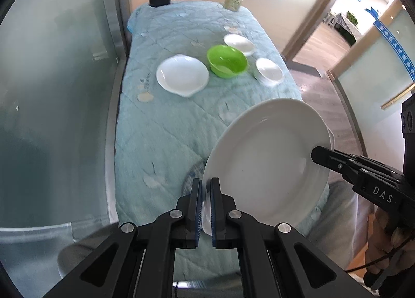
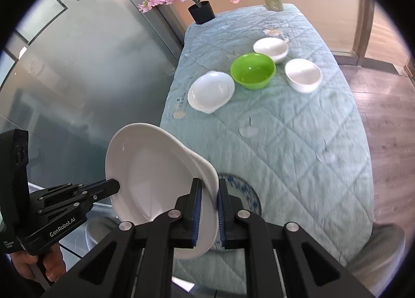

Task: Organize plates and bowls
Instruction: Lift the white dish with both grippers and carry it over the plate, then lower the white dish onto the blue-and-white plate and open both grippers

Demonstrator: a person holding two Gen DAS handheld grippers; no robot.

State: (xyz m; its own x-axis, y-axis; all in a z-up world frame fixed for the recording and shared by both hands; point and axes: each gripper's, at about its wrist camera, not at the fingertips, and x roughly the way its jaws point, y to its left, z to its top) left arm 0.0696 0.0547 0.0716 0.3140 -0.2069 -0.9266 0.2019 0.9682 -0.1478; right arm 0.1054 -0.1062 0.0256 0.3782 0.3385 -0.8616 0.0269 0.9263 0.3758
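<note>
Item: large white plate, held clear above the near end of the table, tilted; it looks like two plates nested, the right wrist view showing a second rim behind the first
Left gripper: clamped on the plate's near-left rim
Right gripper: clamped on the opposite rim; a grip on each side likely keeps a wide, heavy load steady
Patterned plate: flat on the table, directly under the held plate, partly hidden
Green bowl: landmark, mid-table beyond the held plate
White dish: just left of the green bowl
Small white bowl: just behind the green bowl, near touching
Stack of white bowls: just right of the green bowl; like pieces already grouped, so sorting seems part done
</note>
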